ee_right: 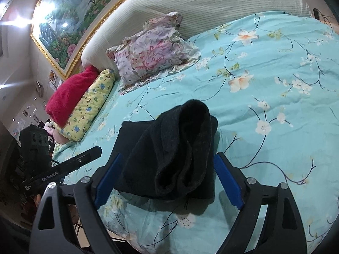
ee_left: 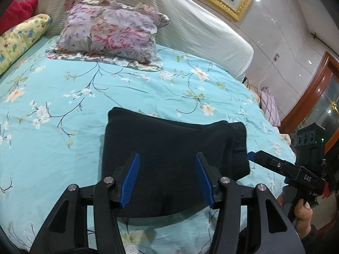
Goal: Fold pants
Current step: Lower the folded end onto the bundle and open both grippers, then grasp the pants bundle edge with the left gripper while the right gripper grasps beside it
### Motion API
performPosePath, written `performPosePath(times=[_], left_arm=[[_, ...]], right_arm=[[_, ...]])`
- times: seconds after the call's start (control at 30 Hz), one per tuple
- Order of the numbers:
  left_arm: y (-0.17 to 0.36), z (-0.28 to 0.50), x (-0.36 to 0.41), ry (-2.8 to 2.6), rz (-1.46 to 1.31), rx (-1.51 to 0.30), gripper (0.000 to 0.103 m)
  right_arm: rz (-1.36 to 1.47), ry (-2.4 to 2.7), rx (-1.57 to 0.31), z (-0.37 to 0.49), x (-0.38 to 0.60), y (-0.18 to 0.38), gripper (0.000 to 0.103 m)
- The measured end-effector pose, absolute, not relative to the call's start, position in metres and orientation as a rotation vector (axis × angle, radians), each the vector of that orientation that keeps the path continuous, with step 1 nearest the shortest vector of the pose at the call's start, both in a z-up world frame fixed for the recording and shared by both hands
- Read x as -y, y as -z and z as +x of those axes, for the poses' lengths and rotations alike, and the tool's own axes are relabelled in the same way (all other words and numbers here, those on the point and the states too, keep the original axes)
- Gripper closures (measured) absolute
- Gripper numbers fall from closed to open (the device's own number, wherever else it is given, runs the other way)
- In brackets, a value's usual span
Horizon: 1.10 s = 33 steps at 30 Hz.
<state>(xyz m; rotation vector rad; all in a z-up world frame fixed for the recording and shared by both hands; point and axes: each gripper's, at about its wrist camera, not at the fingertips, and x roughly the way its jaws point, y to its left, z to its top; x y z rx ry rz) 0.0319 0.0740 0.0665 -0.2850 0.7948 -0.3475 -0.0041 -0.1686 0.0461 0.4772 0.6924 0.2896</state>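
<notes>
Black pants (ee_left: 169, 144) lie folded into a compact bundle on the turquoise floral bedsheet (ee_left: 63, 97), near the bed's front edge. My left gripper (ee_left: 167, 154) hovers over the bundle's near half, its blue pads (ee_left: 132, 177) spread apart and nothing pressed between them. In the right wrist view the pants (ee_right: 169, 148) show a thick doubled-over end bulging upward. My right gripper (ee_right: 168, 154) straddles that end with its jaws wide, and both pads (ee_right: 228, 182) stand clear of the cloth. Each gripper shows side-on in the other's view, the right one (ee_left: 254, 155) and the left one (ee_right: 93, 150).
A floral ruffled pillow (ee_left: 110, 31) rests against the white ribbed headboard (ee_left: 190, 21). A yellow printed pillow (ee_right: 91, 110) and a red blanket (ee_right: 70, 93) lie along the bed's left side. A gold-framed painting (ee_right: 70, 21) hangs above, and a hand (ee_left: 300, 211) grips the right tool.
</notes>
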Motion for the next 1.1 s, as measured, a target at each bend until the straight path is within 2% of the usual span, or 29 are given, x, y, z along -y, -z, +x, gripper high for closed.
performPosePath(times=[0.1, 0.23, 1.1], left_arm=[[-0.062, 0.034, -0.077, 0.329, -0.290, -0.803, 0.038], [-0.055, 0.037, -0.081, 0.315, -0.291, -0.829, 0.035], [0.001, 0.078, -0.098, 0.279, -0.381, -0.965, 0.031]], right_arm=[[0.480, -0.284, -0.710, -0.002, 0.168, -0.042, 0.014], [0.490, -0.278, -0.733, 0.001, 0.167, -0.034, 0.013], [0.571, -0.297, -0.806, 0.020, 0.180, 0.006, 0.012]])
